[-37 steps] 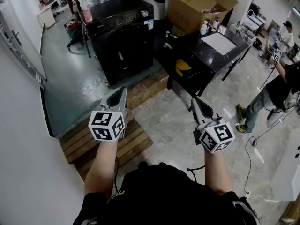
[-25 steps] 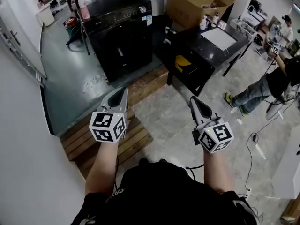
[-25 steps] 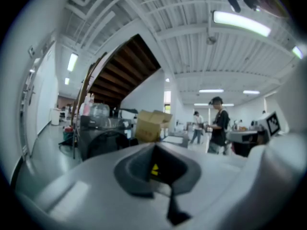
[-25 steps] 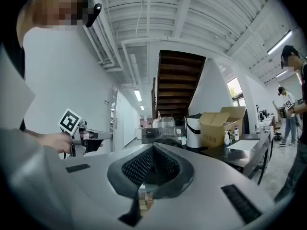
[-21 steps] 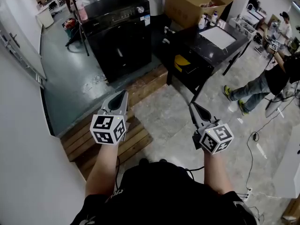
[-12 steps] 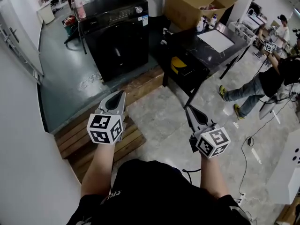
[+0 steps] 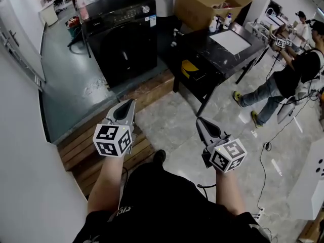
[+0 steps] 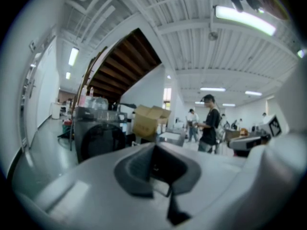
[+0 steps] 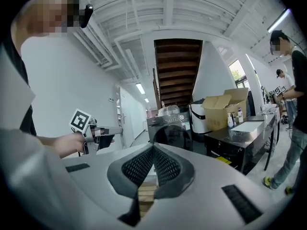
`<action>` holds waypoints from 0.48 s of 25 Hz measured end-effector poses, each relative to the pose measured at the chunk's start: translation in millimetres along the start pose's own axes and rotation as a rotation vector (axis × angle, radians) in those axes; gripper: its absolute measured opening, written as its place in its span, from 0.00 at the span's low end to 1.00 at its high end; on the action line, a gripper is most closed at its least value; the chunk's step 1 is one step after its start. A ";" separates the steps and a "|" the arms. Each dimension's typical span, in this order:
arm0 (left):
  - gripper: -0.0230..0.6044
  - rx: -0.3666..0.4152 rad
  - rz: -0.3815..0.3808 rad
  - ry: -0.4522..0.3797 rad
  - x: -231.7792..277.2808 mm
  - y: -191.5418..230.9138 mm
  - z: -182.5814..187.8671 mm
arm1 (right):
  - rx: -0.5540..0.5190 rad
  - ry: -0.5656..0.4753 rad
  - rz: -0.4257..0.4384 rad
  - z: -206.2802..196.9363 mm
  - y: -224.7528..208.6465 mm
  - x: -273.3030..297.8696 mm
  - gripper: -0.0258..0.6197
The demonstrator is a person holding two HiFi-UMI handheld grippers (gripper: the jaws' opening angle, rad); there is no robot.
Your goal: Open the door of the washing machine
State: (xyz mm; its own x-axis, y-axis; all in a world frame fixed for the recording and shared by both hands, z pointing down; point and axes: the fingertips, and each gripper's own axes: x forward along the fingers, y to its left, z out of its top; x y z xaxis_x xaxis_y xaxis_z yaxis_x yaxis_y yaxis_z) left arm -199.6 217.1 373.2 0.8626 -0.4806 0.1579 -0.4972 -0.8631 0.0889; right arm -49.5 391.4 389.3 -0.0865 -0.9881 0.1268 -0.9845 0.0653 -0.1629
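- Nothing is done yet: the washing machine (image 7: 121, 34) stands well ahead, beyond the wooden step (image 7: 152, 91), and its door (image 7: 129, 49) looks closed.
- The left gripper (image 7: 128, 103) and the right gripper (image 7: 200, 121) have their jaws pressed together with nothing between them, far from the door.
- The machine is a black front-loader with a dark round door.

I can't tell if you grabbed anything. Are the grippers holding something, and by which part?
Nothing is held. The left gripper and the right gripper are both shut with nothing between their jaws.
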 end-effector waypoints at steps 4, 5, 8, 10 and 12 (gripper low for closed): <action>0.05 -0.010 -0.018 -0.010 16.1 -4.3 1.5 | 0.014 0.010 -0.011 -1.2 -9.9 -1.0 0.03; 0.05 -0.018 -0.022 -0.010 21.6 -4.0 0.4 | 0.011 0.016 -0.012 -1.4 -12.3 -0.5 0.03; 0.05 -0.043 -0.037 -0.004 41.7 -1.5 -4.7 | 0.006 0.027 -0.026 -0.4 -26.7 2.9 0.03; 0.05 -0.047 -0.054 0.002 56.0 -1.4 -6.4 | 0.013 0.022 -0.048 2.5 -41.9 6.8 0.03; 0.05 -0.044 -0.068 0.005 69.9 0.0 -6.0 | 0.023 0.017 -0.069 5.6 -57.0 13.9 0.03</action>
State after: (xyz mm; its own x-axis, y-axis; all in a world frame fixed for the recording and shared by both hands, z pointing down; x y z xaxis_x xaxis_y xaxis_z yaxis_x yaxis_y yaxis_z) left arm -139.9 184.4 390.2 0.8941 -0.4201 0.1553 -0.4411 -0.8860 0.1431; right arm 6.3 373.2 394.9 -0.0212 -0.9877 0.1552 -0.9844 -0.0065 -0.1760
